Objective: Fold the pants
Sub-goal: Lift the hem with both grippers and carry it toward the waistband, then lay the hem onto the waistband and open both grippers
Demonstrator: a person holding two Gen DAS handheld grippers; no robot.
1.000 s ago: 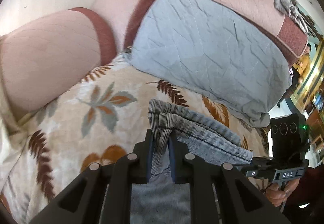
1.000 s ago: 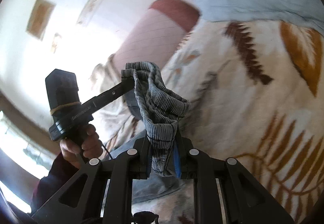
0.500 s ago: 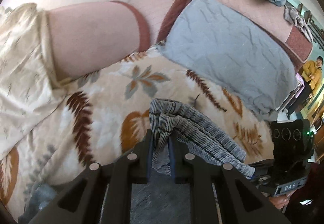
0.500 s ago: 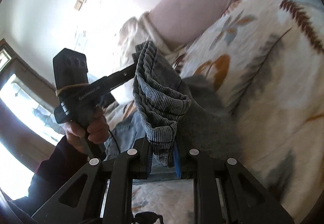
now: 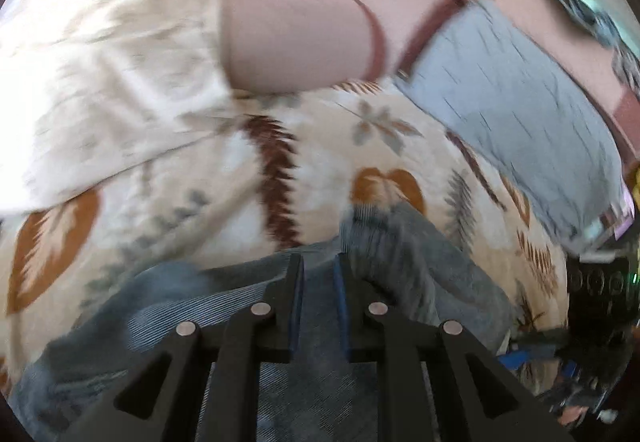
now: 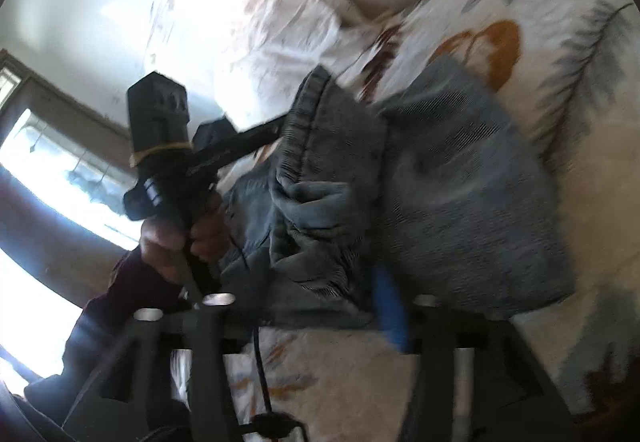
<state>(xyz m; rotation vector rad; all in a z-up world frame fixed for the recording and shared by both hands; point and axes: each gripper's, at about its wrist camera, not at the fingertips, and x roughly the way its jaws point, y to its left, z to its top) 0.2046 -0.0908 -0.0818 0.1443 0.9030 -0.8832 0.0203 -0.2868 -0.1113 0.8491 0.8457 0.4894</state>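
The grey-blue pants [image 5: 404, 242] lie bunched on the leaf-patterned sofa cover [image 5: 248, 178]. In the left wrist view my left gripper [image 5: 319, 270] has its jaws slightly apart, with pants fabric lying between and beyond them; the frame is blurred. In the right wrist view the pants [image 6: 448, 178] spread over the cover [image 6: 540, 14], with the ribbed waistband [image 6: 308, 110] standing up. My right gripper [image 6: 340, 294] has its jaws spread wide, with folds of fabric between them. The left gripper also shows in the right wrist view [image 6: 276, 128], reaching the waistband.
A pink bolster [image 5: 296, 30] and a grey-blue cushion [image 5: 520, 110] stand at the sofa's back. A cream cloth [image 5: 108, 62] drapes the armrest at the left. A bright window [image 6: 48, 170] lies behind the left hand.
Both grippers have swung down and leftward with the pants, laying them over the sofa cover. The right jaws have spread apart and the left jaws have eased open. Both views are motion-blurred.
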